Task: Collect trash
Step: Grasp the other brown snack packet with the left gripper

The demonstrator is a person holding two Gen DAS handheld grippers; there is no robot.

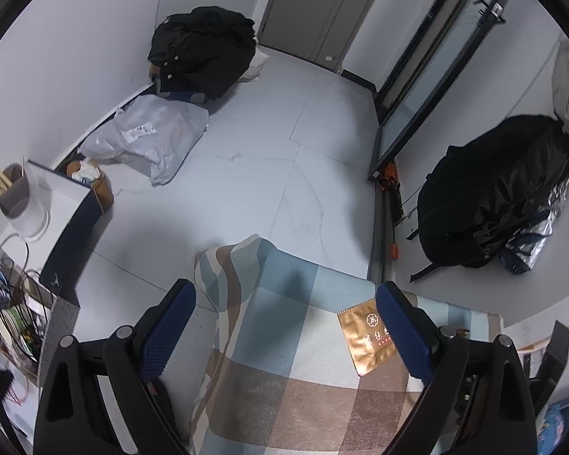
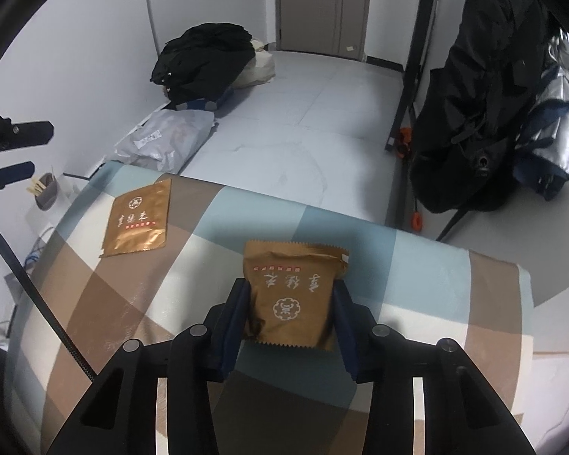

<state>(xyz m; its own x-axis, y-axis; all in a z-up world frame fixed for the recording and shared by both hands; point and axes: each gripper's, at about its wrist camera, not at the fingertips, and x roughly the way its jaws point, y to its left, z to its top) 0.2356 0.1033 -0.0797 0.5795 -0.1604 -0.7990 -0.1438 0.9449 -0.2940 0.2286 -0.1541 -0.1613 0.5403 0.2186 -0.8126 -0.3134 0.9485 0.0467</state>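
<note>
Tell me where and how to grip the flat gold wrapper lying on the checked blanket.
Take the flat gold wrapper by its serrated short edge, coming from above with the open left tool. It lies flat on the checked blanket, so only an edge offers purchase. The right tool is probably busy: another gold packet sits between its pads.

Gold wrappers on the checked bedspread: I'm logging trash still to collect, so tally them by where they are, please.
In the right claw: 1, the puffed gold wrapper
Lying loose on the bedspread: 1, the flat gold wrapper
Total: 2
</note>
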